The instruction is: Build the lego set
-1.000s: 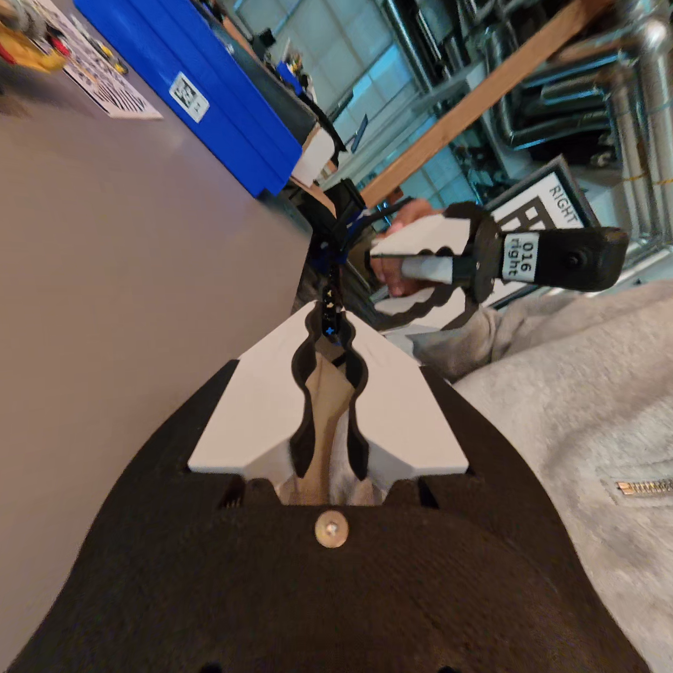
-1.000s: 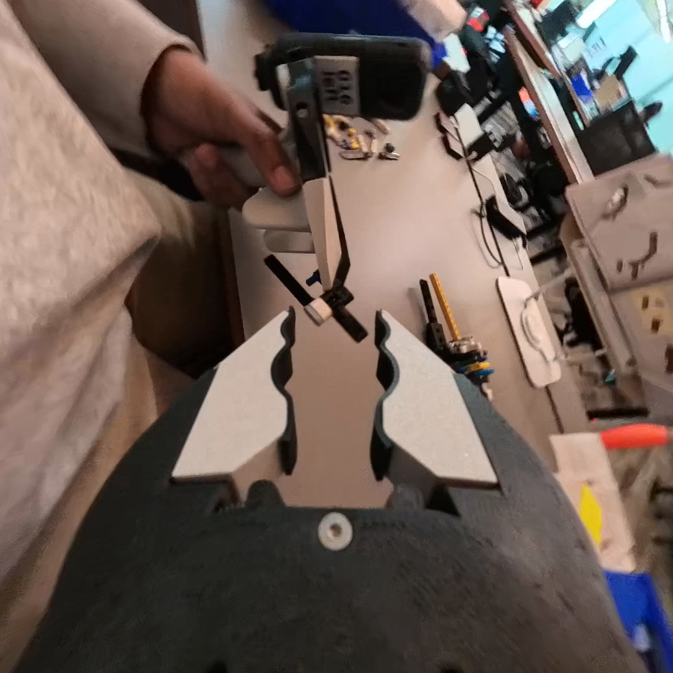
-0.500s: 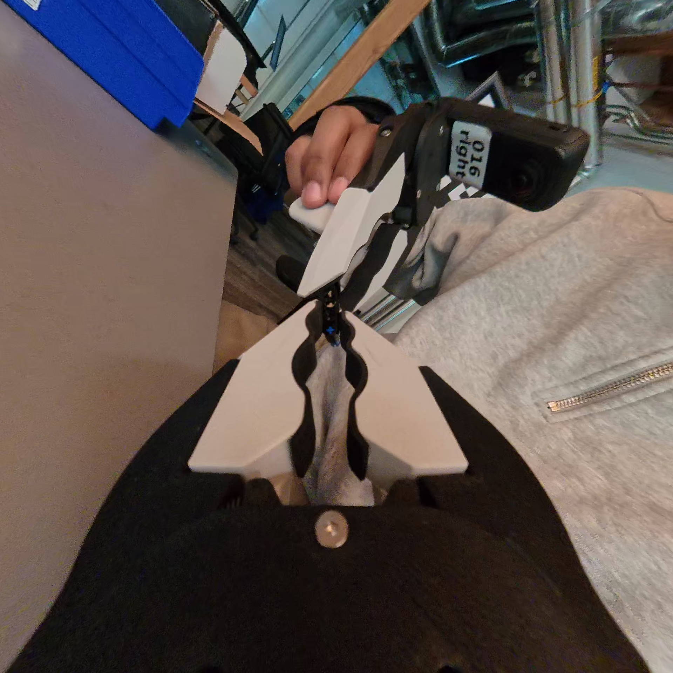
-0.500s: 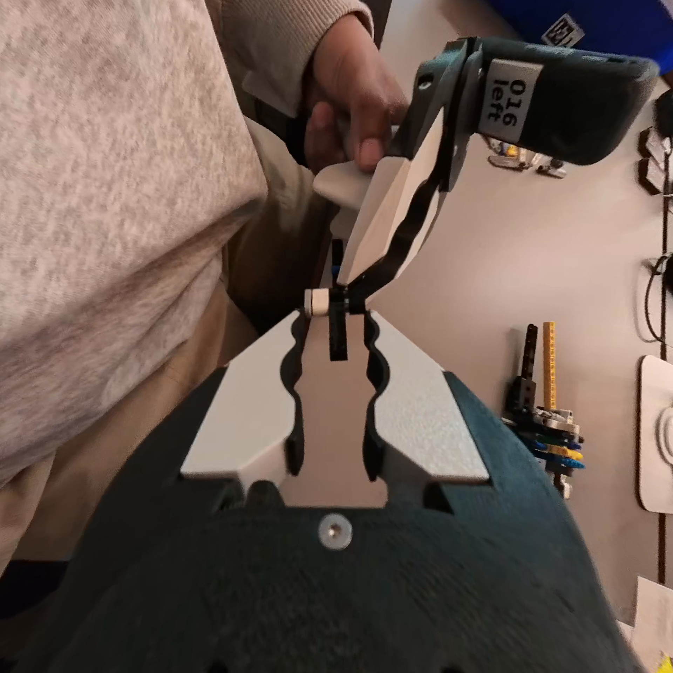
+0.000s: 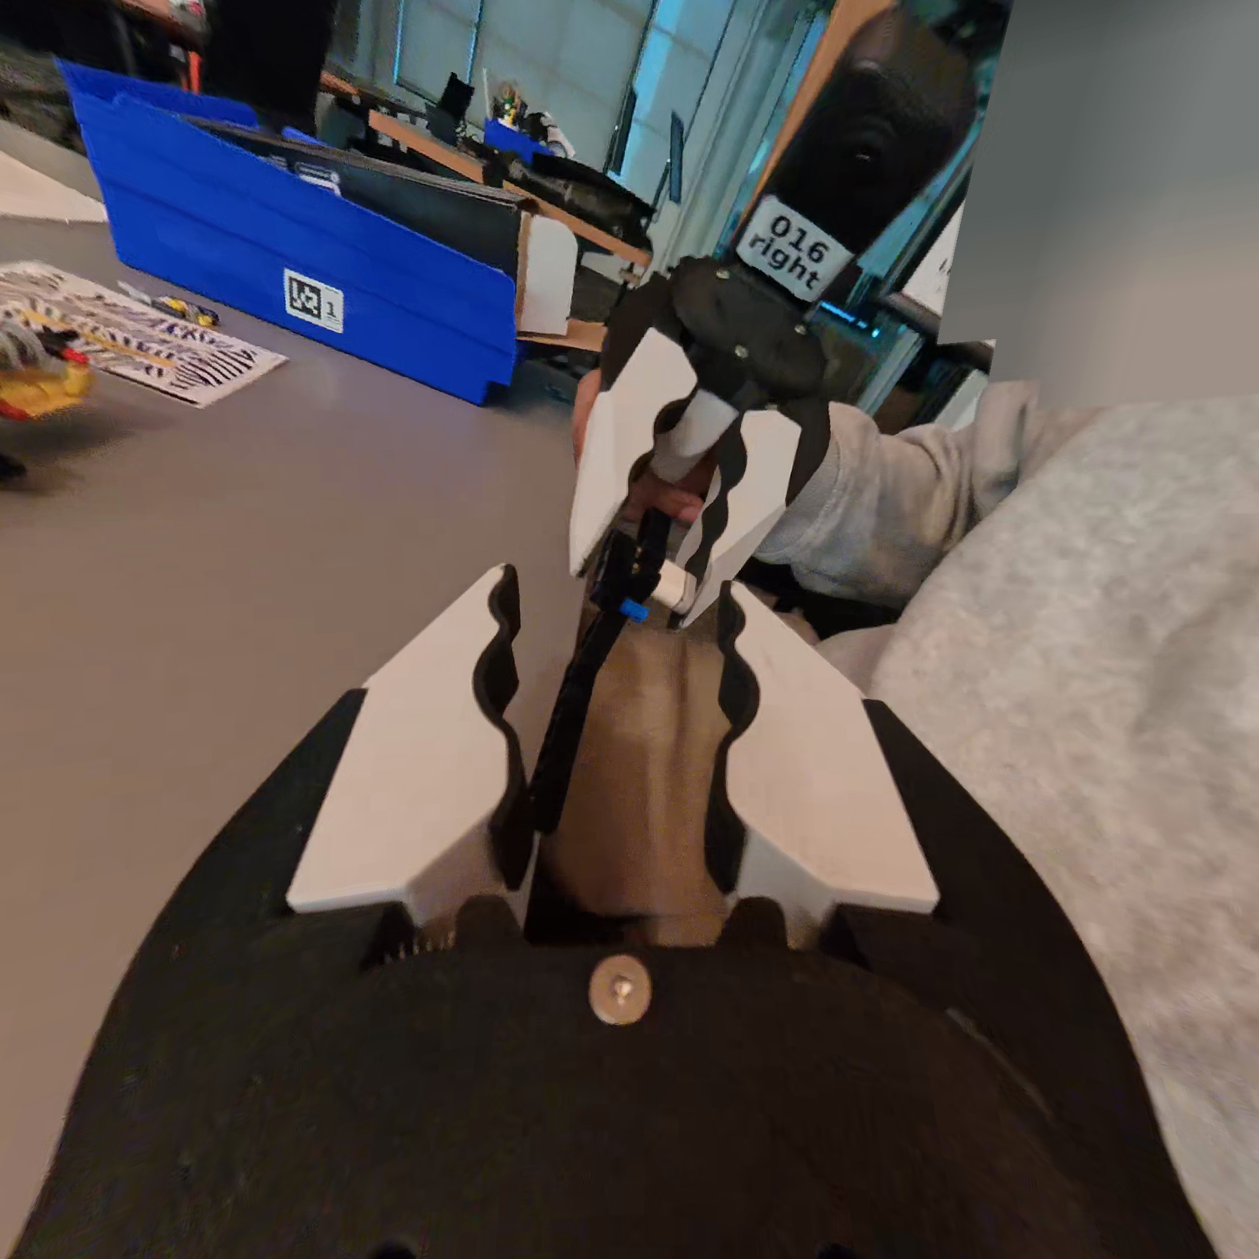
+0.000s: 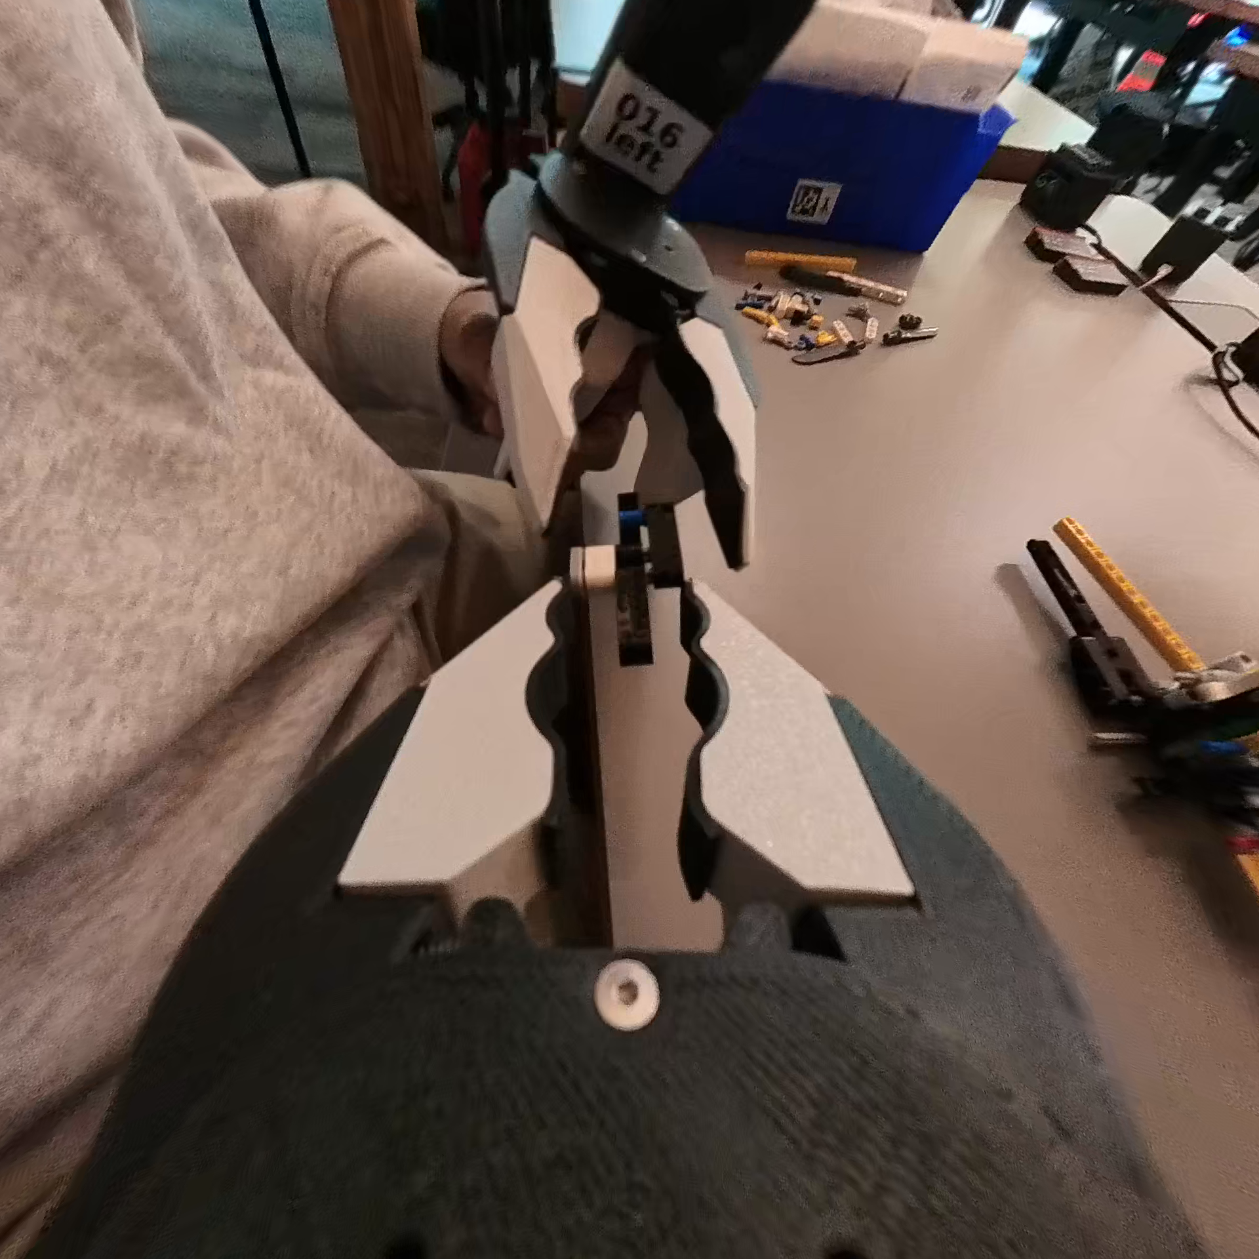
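A small black lego assembly (image 6: 633, 627) with a white pin (image 6: 599, 565) and a blue pin sits between the fingertips of my right gripper (image 6: 623, 586), which is shut on it. In the left wrist view its long black beam (image 5: 579, 695) hangs down between the spread fingers of my left gripper (image 5: 616, 579), close to the left pad. The left gripper is open. The right gripper (image 5: 633, 593) comes down from above and pinches the top of the assembly. The left gripper also shows in the right wrist view (image 6: 640, 538), open, just beyond the piece. All this is held off the table's near edge.
A grey table (image 5: 272, 545) holds a blue bin (image 5: 306, 259), a printed sheet (image 5: 136, 340) and a yellow model (image 5: 41, 388). Loose lego parts (image 6: 817, 320) and a partial build with yellow and black beams (image 6: 1124, 647) lie to the right. A person's grey sweatshirt (image 5: 1056, 681) is close by. Less than 4 cm separates the two grippers' tips.
My left gripper held the assembly and has opened. My right gripper, open before, has closed on it. Both grippers have swung round toward the table.
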### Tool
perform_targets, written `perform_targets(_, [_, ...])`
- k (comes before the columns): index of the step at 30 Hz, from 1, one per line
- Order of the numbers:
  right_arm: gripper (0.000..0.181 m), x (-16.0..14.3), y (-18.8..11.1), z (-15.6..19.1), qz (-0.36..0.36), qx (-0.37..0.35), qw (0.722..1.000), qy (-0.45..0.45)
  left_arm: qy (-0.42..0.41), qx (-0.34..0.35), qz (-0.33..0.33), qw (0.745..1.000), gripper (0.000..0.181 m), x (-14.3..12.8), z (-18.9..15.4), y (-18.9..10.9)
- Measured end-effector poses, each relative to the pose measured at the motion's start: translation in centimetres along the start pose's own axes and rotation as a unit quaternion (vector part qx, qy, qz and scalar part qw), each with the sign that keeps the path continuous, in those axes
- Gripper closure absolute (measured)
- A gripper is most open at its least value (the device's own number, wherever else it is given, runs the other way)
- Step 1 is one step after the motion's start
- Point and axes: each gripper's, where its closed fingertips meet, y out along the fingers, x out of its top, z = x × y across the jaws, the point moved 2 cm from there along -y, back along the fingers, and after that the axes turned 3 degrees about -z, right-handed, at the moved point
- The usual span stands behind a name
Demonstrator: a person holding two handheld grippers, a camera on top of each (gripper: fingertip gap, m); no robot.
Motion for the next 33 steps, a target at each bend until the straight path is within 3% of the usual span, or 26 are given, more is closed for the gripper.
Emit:
perform_targets(5, [0.151, -1.3, 0.3, 0.0, -0.046, 0.002, 0.998, 0.047, 0.049, 0.028, 0.017, 0.998, 0.141, -0.9, 0.3, 0.6])
perform_targets(9, [0.151, -1.4, -0.2, 0.1, -0.072, 0.019, 0.994, 0.084, 0.050, 0.010, 0.024, 0.998, 0.149, -1.3, -0.2, 1.0])
perform_targets(19, [0.150, -1.8, -0.3, 0.2, -0.095, 0.033, 0.990, 0.099, 0.050, 0.002, 0.037, 0.998, 0.152, -1.9, -0.2, 1.2])
perform_targets(22, [0.139, -1.8, -0.5, -0.3, -0.104, 0.017, 0.990, 0.092, 0.043, -0.004, 0.039, 0.998, 0.152, -1.9, -0.3, 1.2])
perform_targets(33, [0.152, -0.9, -1.2, 0.0, -0.140, 0.038, 0.985, 0.092, 0.047, -0.005, 0.032, 0.998, 0.153, -1.7, -0.4, 1.2])
